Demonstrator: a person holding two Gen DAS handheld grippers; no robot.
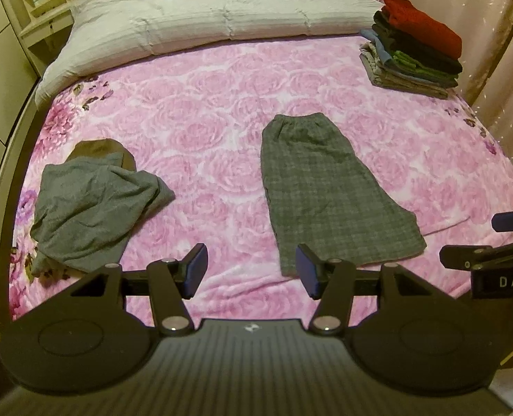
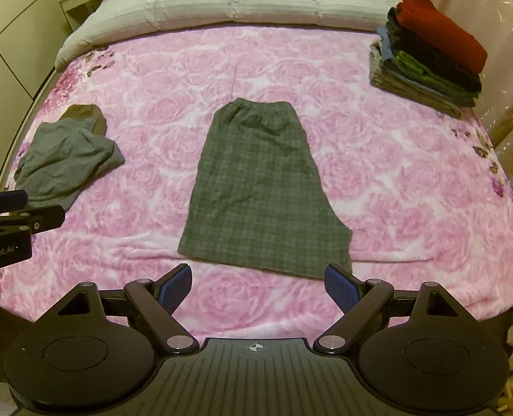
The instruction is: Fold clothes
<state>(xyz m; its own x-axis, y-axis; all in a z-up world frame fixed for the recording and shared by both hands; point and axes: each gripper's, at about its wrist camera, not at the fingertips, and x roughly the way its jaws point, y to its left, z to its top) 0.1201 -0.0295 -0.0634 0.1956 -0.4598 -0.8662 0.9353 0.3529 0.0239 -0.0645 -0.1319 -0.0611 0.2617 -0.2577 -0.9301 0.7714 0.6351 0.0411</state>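
While both grippers, left gripper (image 1: 251, 272) and right gripper (image 2: 258, 286), hover spread apart and empty, plaid shorts (image 2: 261, 190) lie flat mid-frame on the pink blanket (image 2: 412, 190).

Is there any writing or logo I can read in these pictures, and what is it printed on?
"DAS", cut off by the picture's edge: on the right gripper, seen from the left wrist.
"nRobot.AI", its start cut off: on the left gripper, seen from the right wrist.
Nothing readable on the clothes.
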